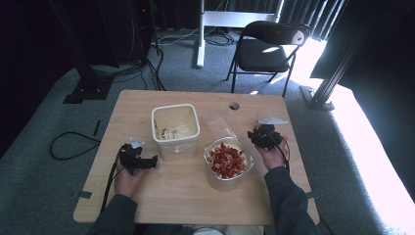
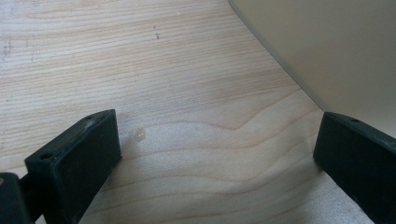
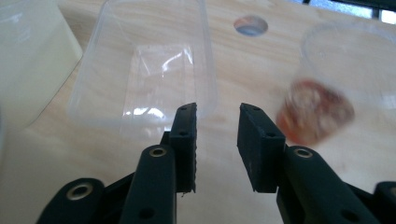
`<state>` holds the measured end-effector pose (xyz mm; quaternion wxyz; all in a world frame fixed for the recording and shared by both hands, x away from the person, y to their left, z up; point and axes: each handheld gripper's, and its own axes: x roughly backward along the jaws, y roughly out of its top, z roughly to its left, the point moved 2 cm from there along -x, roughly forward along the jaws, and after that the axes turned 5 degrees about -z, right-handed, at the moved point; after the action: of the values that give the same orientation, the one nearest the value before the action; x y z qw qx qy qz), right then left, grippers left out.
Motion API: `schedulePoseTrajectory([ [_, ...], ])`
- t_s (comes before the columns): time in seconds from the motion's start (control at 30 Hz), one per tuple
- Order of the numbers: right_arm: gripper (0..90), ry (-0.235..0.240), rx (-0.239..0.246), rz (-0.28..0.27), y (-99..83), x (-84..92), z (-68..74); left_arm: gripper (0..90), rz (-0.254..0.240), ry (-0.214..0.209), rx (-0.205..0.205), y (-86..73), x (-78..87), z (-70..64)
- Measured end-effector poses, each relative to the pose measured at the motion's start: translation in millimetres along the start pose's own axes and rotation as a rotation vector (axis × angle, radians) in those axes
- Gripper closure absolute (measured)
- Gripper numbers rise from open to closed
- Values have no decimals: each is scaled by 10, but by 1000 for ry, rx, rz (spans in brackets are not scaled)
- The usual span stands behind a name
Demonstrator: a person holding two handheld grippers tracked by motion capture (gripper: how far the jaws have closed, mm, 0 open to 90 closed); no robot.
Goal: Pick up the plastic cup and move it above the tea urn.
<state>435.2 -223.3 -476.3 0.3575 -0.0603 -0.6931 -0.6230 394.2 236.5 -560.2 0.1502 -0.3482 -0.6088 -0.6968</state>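
My left gripper (image 1: 147, 160) rests on the wood table (image 1: 161, 196), jaws wide apart w/ nothing between them, just beside the cream tub (image 1: 175, 129); the tub's wall (image 2: 327, 51) runs close by one jaw. My right gripper (image 3: 217, 135) is up over the table's right side, jaws part-way apart, gap empty. Ahead of it lies a clear lid (image 3: 144, 70), flat on the wood. A small clear cup (image 3: 327, 93) w/ red bits is blurred off to the right. Bowl (image 1: 228, 159) of red & pale pieces sits mid-table, between my hands. Table has a cable hole (image 1: 234, 105). Grey carpet (image 1: 39, 161) around, black chair (image 1: 269, 49) beyond, cables (image 1: 73, 144) on floor, strong sun at right.
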Motion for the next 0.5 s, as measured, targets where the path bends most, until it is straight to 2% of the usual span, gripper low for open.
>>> schedulePoseTrajectory([
  [0.07, 696, 7, 1, 9, 45, -52, -4, 12, 0, 0, 0, 0, 0, 0],
  [0.1, 711, 27, 1, 21, 119, -177, -17, 12, 0, 0, 0, 0, 0, 0],
  [0.27, 717, 66, -12, 66, 164, -475, -30, 12, 0, 0, 0, 0, 0, 0],
  [0.37, 742, 78, -36, 131, 125, -642, -65, 12, 0, 0, 0, 0, 0, 0],
  [0.43, 785, 98, -53, 152, 102, -696, -72, 12, 0, 0, 0, 0, 0, 0],
  [0.5, 826, 123, -73, 140, 125, -680, -85, 12, 0, 0, 0, 0, 0, 0],
])
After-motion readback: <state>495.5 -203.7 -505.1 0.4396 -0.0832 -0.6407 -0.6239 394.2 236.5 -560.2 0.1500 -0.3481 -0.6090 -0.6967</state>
